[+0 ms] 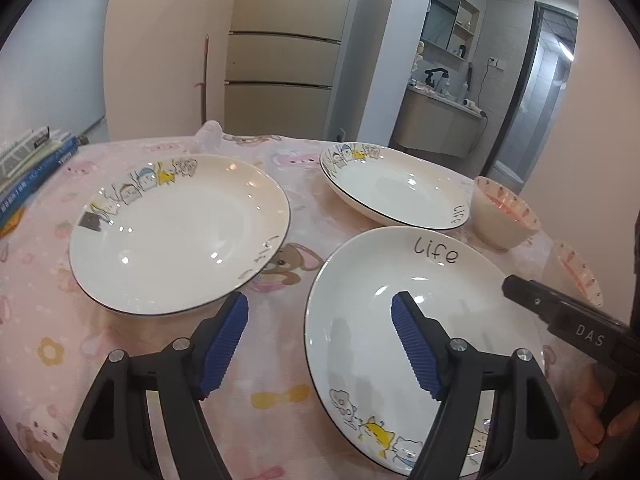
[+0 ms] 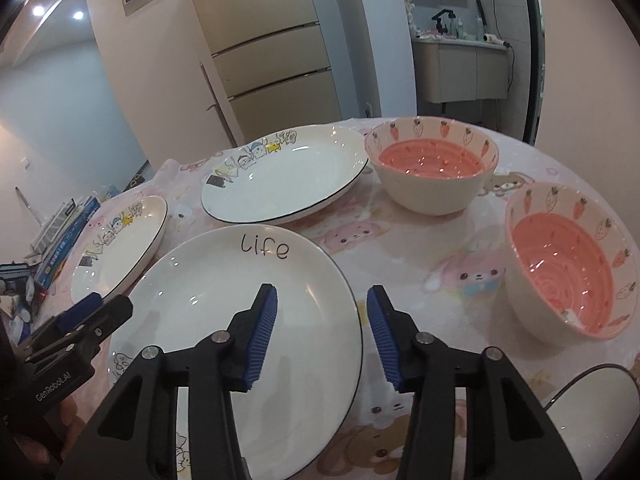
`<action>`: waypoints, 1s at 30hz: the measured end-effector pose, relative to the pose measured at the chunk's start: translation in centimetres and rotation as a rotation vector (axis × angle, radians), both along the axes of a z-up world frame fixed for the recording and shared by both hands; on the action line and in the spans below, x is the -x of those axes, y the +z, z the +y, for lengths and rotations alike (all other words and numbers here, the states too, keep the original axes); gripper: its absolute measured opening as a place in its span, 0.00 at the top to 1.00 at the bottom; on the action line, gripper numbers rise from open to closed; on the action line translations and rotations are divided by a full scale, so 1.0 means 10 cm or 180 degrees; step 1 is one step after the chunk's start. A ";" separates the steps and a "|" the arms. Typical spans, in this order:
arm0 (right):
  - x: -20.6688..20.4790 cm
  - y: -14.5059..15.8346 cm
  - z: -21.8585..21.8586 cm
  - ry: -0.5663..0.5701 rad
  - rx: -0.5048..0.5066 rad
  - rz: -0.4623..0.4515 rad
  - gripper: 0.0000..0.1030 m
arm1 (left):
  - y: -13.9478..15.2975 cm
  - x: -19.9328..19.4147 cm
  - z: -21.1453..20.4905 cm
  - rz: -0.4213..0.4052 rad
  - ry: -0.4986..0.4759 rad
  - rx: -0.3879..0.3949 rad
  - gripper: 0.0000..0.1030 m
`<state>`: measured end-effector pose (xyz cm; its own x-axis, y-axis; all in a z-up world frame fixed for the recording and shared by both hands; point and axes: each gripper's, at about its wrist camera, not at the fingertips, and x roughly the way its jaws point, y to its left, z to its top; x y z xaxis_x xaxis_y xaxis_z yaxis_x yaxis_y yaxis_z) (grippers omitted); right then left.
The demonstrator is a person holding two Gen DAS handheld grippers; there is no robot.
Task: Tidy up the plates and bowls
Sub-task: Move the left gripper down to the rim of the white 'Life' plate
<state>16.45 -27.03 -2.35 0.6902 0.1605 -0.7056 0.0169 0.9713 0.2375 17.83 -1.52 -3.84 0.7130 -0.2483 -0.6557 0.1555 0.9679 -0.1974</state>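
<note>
Three white cartoon plates lie on the pink tablecloth. The near "life" plate (image 1: 372, 320) (image 2: 224, 320) is closest. My left gripper (image 1: 320, 304) is open, straddling its left rim. My right gripper (image 2: 322, 300) is open, straddling its right rim. The left plate (image 1: 176, 236) (image 2: 120, 248) and the far plate (image 1: 396, 192) (image 2: 288, 176) lie apart. Two pink strawberry bowls stand upright: the far bowl (image 2: 432, 172) (image 1: 504, 216) and the near bowl (image 2: 568, 264) (image 1: 576, 272). The right gripper also shows in the left wrist view (image 1: 568, 320).
A stack of books (image 1: 32, 164) (image 2: 60, 232) lies at the table's left edge. Another white dish rim (image 2: 592, 412) shows at the lower right. A fridge (image 1: 280, 72) and a sink counter (image 1: 440, 120) stand behind the table.
</note>
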 end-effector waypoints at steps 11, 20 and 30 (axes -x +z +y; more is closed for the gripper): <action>-0.04 -0.08 -0.03 0.0018 -0.0146 0.0131 0.58 | -0.15 -0.11 0.13 0.0420 -0.0012 0.0493 0.40; -0.05 -0.09 -0.02 0.0015 -0.0098 0.0151 0.59 | -0.22 -0.13 0.17 0.0559 -0.0026 0.0622 0.46; -0.05 -0.10 -0.02 0.0018 -0.0090 0.0154 0.60 | -0.21 -0.14 0.15 0.0577 -0.0047 0.0608 0.46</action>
<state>16.92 -27.28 -3.35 0.6543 0.1848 -0.7333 0.0235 0.9642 0.2640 19.18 -0.02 -5.95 0.5834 -0.3894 -0.7128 0.1147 0.9083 -0.4023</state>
